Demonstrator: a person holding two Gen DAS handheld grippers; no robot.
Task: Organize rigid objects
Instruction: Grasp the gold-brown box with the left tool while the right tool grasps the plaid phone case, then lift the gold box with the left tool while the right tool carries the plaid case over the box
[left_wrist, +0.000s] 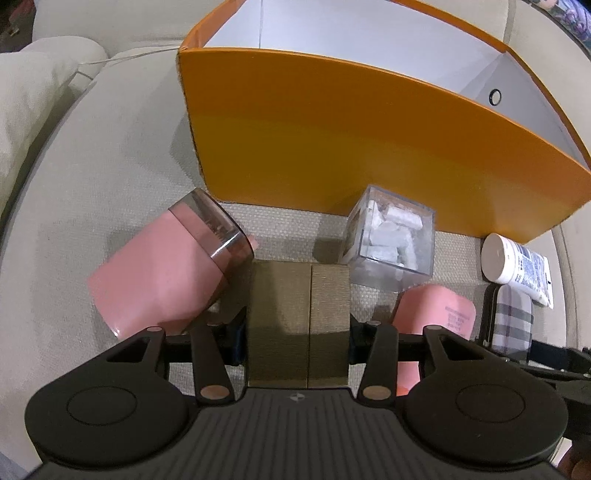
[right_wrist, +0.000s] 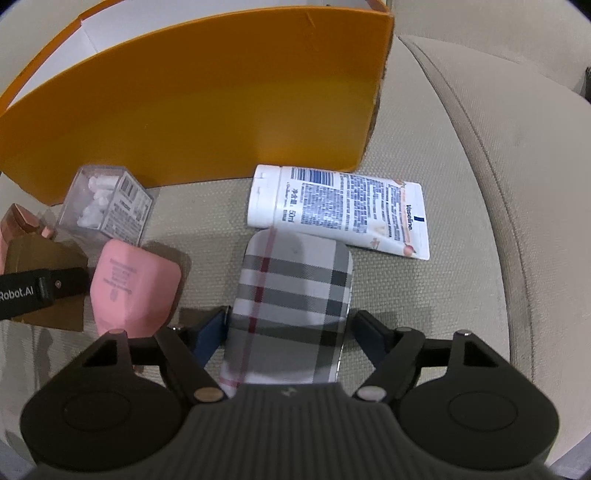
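My left gripper (left_wrist: 297, 325) is shut on a gold-brown box (left_wrist: 299, 321), its pads pressed against both sides, just above the beige cushion. In the right wrist view that box (right_wrist: 40, 254) and the left gripper (right_wrist: 37, 291) show at the left edge. My right gripper (right_wrist: 290, 317) straddles a plaid case (right_wrist: 295, 288) lying on the cushion, with a pad against each long side. The case (left_wrist: 513, 321) also shows at the right of the left wrist view. An open orange box (left_wrist: 369, 147) (right_wrist: 203, 99) with a white inside stands right behind everything.
A pink tumbler (left_wrist: 162, 273) lies on its side left of the gold box. A clear cube of white pieces (left_wrist: 391, 240) (right_wrist: 107, 206), a pink case (left_wrist: 436, 314) (right_wrist: 133, 284) and a white Vaseline tube (left_wrist: 517, 266) (right_wrist: 343, 210) lie along the orange box's front wall. The cushion's edge curves away on the right.
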